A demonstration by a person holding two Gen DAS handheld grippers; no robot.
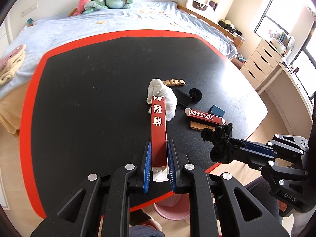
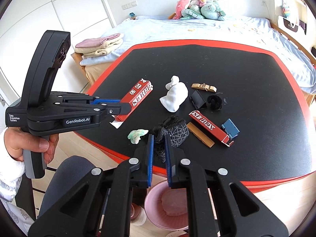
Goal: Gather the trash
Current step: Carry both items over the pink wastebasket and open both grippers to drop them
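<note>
My left gripper [image 1: 159, 148] is shut on a long red box [image 1: 158, 130] with white lettering and holds it above the near edge of the black table [image 1: 88, 98]; it also shows in the right wrist view [image 2: 138, 96]. My right gripper [image 2: 158, 140] is shut on a black patterned sock [image 2: 171, 132] near the table's front edge; the sock also shows in the left wrist view [image 1: 221, 144]. On the table lie a white sock [image 2: 174, 94], a second red box [image 2: 209, 128], a wooden strip [image 2: 200, 135], a blue card [image 2: 230, 128] and a green-white scrap [image 2: 136, 135].
A pink bin [image 2: 167, 207] stands on the floor below the table's front edge. A wooden clip [image 2: 203, 86], a black stand [image 2: 197, 98] and a black fuzzy ball [image 2: 214, 101] lie mid-table. A bed [image 2: 197, 29] is behind, drawers [image 1: 262, 63] at the right.
</note>
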